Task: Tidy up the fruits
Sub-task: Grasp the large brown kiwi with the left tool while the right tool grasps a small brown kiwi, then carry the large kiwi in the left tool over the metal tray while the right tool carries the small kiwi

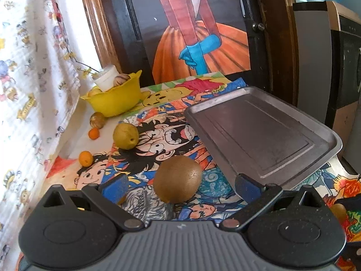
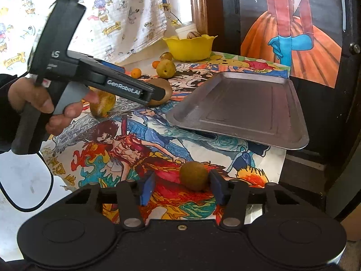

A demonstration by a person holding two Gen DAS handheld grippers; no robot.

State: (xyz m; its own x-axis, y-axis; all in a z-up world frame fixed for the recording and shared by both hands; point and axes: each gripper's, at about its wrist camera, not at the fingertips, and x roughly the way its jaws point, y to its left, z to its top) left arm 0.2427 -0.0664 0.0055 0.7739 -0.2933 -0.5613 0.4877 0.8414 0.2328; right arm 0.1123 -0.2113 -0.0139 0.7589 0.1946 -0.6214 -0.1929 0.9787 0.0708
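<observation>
In the left wrist view my left gripper (image 1: 180,189) is open around a brown kiwi (image 1: 178,179) that lies on the cartoon tablecloth, with gaps on both sides. A metal tray (image 1: 266,135) stands to its right. A yellow-green pear (image 1: 126,135), two small oranges (image 1: 86,158) (image 1: 94,133) and a brown fruit (image 1: 97,120) lie farther left. In the right wrist view my right gripper (image 2: 181,187) is open around a smaller kiwi (image 2: 194,175), which sits close to the right finger. The left gripper's body (image 2: 126,85) shows there over its kiwi (image 2: 163,90).
A yellow bowl (image 1: 117,97) with a white cup and fruit stands at the far left corner by the curtain. Another yellowish fruit (image 2: 102,103) lies behind the left hand. The table's right edge meets a dark cabinet with a poster.
</observation>
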